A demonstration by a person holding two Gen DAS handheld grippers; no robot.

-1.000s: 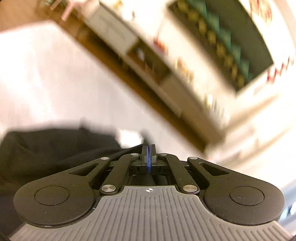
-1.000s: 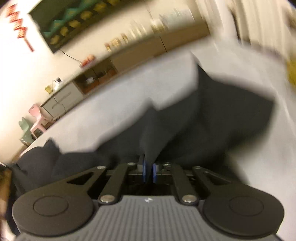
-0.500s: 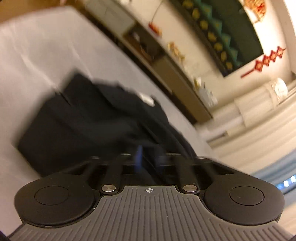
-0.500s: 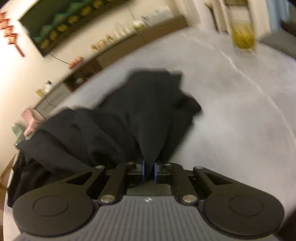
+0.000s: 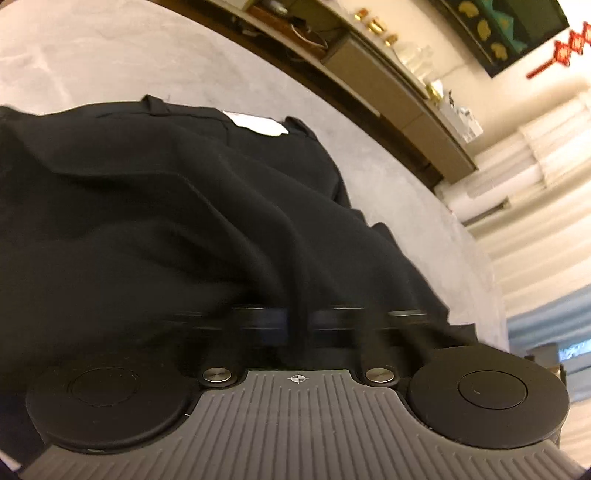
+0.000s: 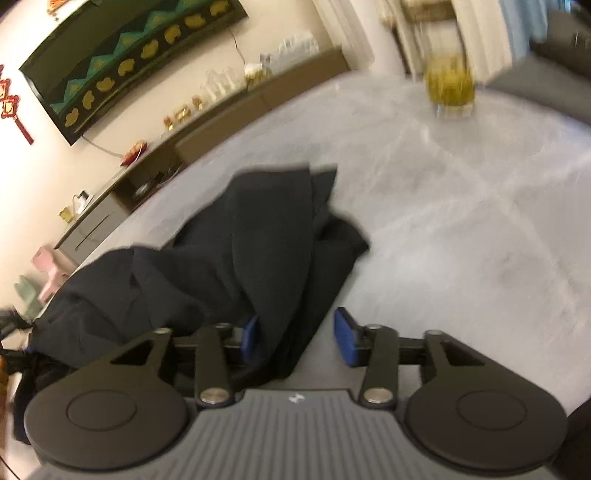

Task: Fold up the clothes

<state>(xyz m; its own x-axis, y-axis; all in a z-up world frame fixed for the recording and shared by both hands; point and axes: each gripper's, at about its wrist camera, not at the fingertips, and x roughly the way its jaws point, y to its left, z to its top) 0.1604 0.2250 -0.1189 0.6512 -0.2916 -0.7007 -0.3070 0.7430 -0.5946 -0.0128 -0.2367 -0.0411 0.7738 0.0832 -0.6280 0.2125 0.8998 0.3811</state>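
1. Black cloth fills most of the left wrist view: the black garment lies in loose folds on the pale grey table. A white label shows near its far edge, next to a small tab of fabric.

2. The left gripper is low in that view and blurred. Its jaws are pressed together, and a ridge of the black fabric runs down exactly between them, so it is pinching the garment.

3. To the right of the garment, the table continues up to a long low cabinet with small objects on top. Behind it there is a cream wall, a dark green picture and a red hanging ornament.

4. In the right wrist view, the same garment lies in a heap on the left half of the table and reaches to the left border of the picture.

5. The right gripper is opening; its blue pads stand apart. A hanging fold of the garment is between them. It touches the left pad, but the right pad is clear of it, so nothing is squeezed.

6. Far to the right, well apart from the garment, a glass with yellow-green content stands on the table, blurred.
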